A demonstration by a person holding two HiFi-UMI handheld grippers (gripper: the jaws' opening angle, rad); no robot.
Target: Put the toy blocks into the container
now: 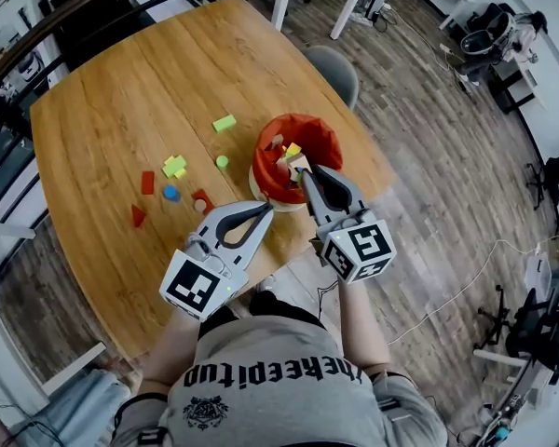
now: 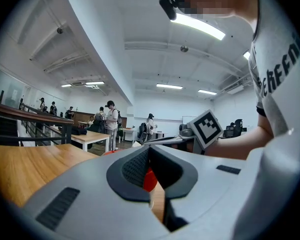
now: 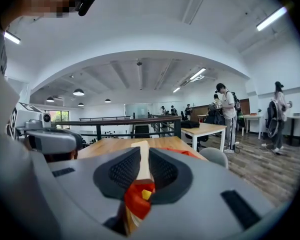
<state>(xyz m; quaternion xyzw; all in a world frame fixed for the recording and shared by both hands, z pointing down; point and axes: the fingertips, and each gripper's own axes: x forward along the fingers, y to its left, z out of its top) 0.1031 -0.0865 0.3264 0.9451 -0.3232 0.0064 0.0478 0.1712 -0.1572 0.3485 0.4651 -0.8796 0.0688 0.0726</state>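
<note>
Over the near rim of the container (image 1: 309,125), clamping a pale block (image 1: 299,163) in the right gripper (image 1: 304,173), poking out past the tips just above the red mouth. To do this drop well: move a touch further toward the middle, dip the tip slightly, and part the jaws only once clear of the rim, to avoid clipping the lip and bouncing out onto the floor. Release low, given several blocks already inside. Holding the left gripper (image 1: 265,210) closed on nothing, just beside the container's near wall; better drawn back a little to avoid nudging it. Mind the bench (image 1: 112,101) edge: sitting close to it on the near right side, so push nothing that way. Beyond that edge, only a grey chair (image 1: 338,71) and open floor. For the next reaches, plenty of bare wood to the left and on the far side. Left to collect, well apart from the container: a green block (image 1: 224,123), a yellow-green block (image 1: 174,166), a blue block (image 1: 171,193), a red triangle (image 1: 138,216), among others.
</note>
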